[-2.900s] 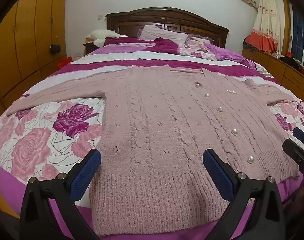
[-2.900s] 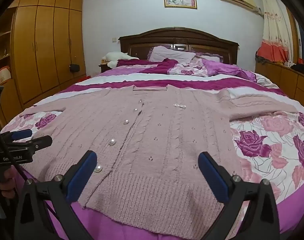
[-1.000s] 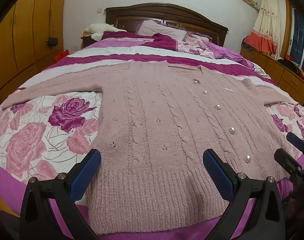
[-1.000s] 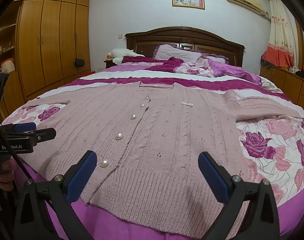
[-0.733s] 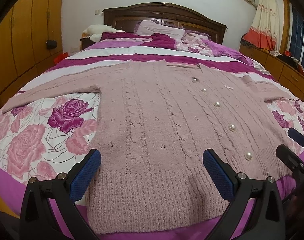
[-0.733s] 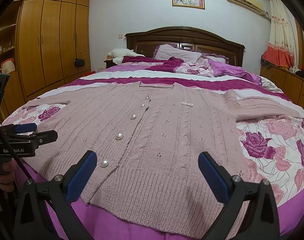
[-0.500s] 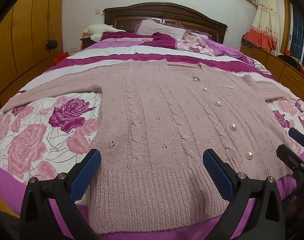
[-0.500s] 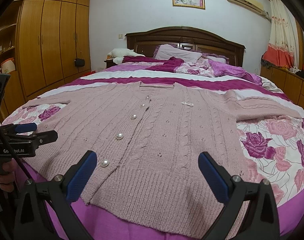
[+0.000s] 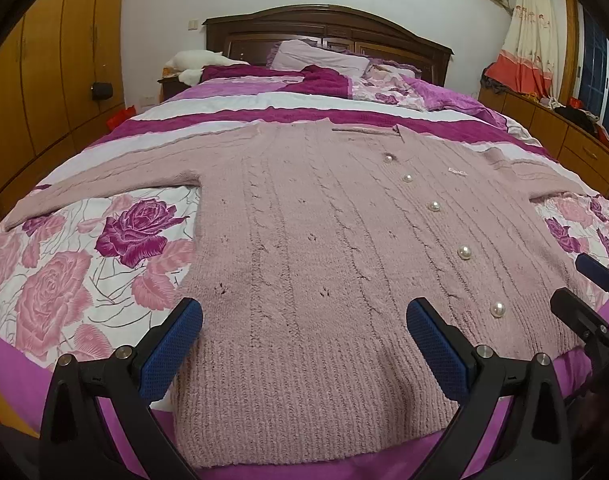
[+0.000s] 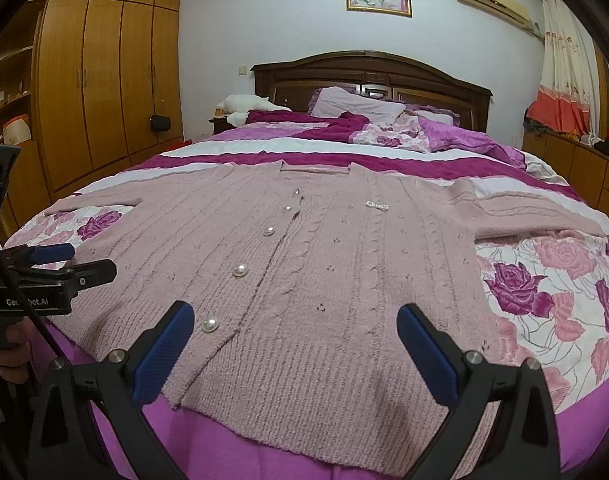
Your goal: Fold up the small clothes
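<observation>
A dusty pink knit cardigan [image 9: 316,240] with pearl buttons lies flat and face up on the bed, sleeves spread to both sides, hem at the near edge. It also shows in the right wrist view [image 10: 336,264]. My left gripper [image 9: 304,344] is open and empty, hovering over the left half of the hem. My right gripper [image 10: 294,344] is open and empty over the right half of the hem. Each gripper shows at the edge of the other's view: the right one [image 9: 588,292], the left one [image 10: 72,262].
The bed [image 9: 64,264] has a rose-print cover with purple edging. Pillows and a rumpled quilt [image 9: 324,76] lie by the dark wooden headboard. Wooden wardrobes [image 10: 104,80] stand on the left, low cabinets [image 9: 576,148] and curtains on the right.
Both grippers stay open over the hem. The views have shifted only slightly; the cardigan has not moved.
</observation>
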{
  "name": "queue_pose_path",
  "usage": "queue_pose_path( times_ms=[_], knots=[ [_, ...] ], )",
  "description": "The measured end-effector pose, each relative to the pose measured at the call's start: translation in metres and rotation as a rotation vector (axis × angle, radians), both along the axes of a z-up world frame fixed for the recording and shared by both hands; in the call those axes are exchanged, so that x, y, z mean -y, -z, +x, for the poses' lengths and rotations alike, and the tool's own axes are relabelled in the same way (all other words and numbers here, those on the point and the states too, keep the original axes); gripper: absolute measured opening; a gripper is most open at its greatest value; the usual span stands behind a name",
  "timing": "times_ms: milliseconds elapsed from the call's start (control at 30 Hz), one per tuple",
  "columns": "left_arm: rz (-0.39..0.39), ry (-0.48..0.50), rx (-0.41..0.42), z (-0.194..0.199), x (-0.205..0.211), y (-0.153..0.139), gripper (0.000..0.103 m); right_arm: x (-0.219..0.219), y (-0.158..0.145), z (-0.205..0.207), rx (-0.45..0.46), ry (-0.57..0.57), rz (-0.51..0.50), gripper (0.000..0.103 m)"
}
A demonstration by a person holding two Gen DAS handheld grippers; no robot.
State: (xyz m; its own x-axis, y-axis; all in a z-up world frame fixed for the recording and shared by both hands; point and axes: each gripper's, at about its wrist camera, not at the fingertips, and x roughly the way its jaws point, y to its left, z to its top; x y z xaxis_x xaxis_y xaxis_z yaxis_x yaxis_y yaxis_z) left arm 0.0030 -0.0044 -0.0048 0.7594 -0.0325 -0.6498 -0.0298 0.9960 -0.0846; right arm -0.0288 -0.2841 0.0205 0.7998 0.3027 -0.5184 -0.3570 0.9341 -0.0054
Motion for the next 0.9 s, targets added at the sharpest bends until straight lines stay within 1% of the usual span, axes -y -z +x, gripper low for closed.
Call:
queue_pose_path(
  times_ms=[200,300,400,467,600,733,800,833,900],
  knots=[
    [-0.004,-0.003,-0.003,0.0,0.0,0.0,0.085,-0.001,0.001,0.001,-0.006,0.0,-0.002,0.103],
    [-0.005,-0.03,-0.007,0.004,-0.004,-0.001,0.085,0.0,0.002,0.005,-0.032,-0.005,0.028,0.103],
    [-0.009,-0.077,-0.013,0.01,-0.016,-0.005,0.085,-0.004,0.002,0.015,-0.063,-0.006,0.076,0.103],
    [-0.011,-0.144,-0.001,0.015,-0.031,-0.009,0.085,-0.012,0.0,0.026,-0.087,-0.009,0.096,0.103],
    [-0.079,-0.216,0.012,0.024,-0.07,-0.012,0.085,-0.043,-0.011,0.047,-0.075,-0.039,0.119,0.103],
    [-0.168,-0.27,0.011,0.036,-0.114,-0.015,0.085,-0.09,-0.023,0.07,-0.076,-0.099,0.119,0.103],
    [-0.208,-0.303,0.035,0.042,-0.134,-0.018,0.085,-0.118,-0.027,0.08,-0.079,-0.13,0.115,0.103],
    [-0.224,-0.338,0.046,0.045,-0.144,-0.019,0.085,-0.13,-0.029,0.082,-0.082,-0.142,0.112,0.103],
    [-0.231,-0.39,0.025,0.054,-0.164,-0.019,0.085,-0.153,-0.032,0.085,-0.083,-0.174,0.11,0.103]
  ],
)
